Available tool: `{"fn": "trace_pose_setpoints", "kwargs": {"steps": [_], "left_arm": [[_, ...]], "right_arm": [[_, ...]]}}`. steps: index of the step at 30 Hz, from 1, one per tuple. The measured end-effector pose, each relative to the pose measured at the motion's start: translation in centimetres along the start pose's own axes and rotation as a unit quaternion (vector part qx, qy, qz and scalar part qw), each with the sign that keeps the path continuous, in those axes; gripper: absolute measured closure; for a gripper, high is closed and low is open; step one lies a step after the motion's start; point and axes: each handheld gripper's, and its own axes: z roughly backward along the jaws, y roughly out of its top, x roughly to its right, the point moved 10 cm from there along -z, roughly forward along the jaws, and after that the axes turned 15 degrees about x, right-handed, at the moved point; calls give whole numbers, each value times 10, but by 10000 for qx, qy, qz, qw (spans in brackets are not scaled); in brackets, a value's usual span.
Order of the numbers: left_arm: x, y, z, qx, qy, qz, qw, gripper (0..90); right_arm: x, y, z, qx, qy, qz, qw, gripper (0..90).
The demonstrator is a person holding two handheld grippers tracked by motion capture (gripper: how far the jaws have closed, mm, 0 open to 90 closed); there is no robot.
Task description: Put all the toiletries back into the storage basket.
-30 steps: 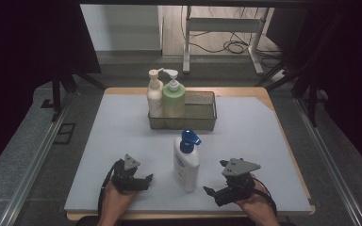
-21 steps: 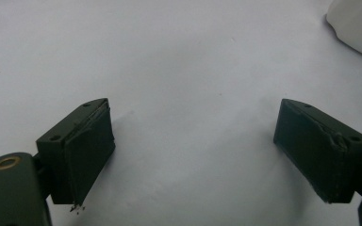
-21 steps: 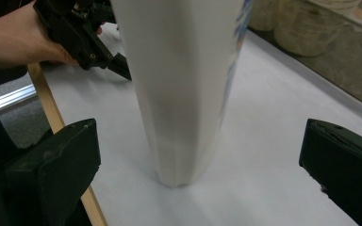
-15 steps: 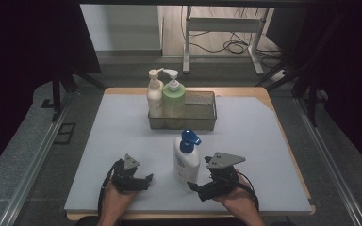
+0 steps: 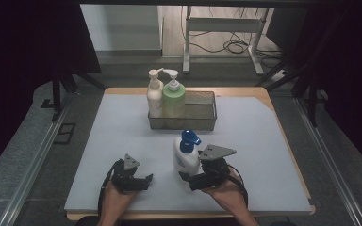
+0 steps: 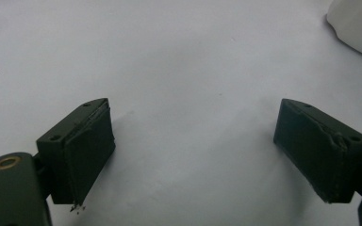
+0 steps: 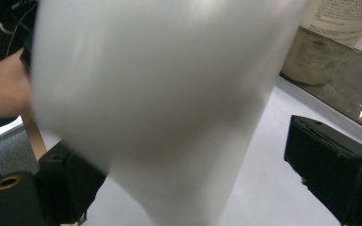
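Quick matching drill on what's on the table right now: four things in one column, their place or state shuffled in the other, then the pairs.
Things:
1. white bottle with blue pump
2. green bottle
3. left tool
4. cream bottle

Places or states:
A. open over bare mat, holding nothing
B. between the right tool's open jaws, upright on the mat
C. left end of the wire basket
D. in the basket, beside the cream bottle

Pairs: 1-B, 2-D, 3-A, 4-C
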Motion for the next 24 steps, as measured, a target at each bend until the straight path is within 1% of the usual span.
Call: {"fn": "trace_pose_setpoints", "kwargs": {"steps": [7, 11, 15, 17, 19, 23, 24], "left_arm": [[0, 0, 0, 1, 2, 1, 10000, 121], [0, 0, 0, 2, 2, 0, 10000, 121], [0, 0, 0, 4, 3, 2, 10000, 121], [0, 0, 0, 4, 4, 2, 10000, 121], [0, 0, 0, 6, 5, 3, 10000, 121], [0, 0, 0, 6, 5, 3, 10000, 121], [0, 0, 0, 3, 4, 0, 10000, 121]], "right_arm": [[0, 8, -5, 29, -51, -120, 9999, 130], [-2, 10, -7, 6, -109, -75, 9999, 143], [-1, 11, -9, -13, -162, -47, 9999, 187], [-2, 12, -11, -18, -160, -18, 9999, 224], [-3, 13, -11, -13, -159, 75, 9998, 267], [-2, 15, -11, -53, -249, 291, 9993, 308], [-1, 15, -10, -67, -220, 273, 9994, 313]]}}
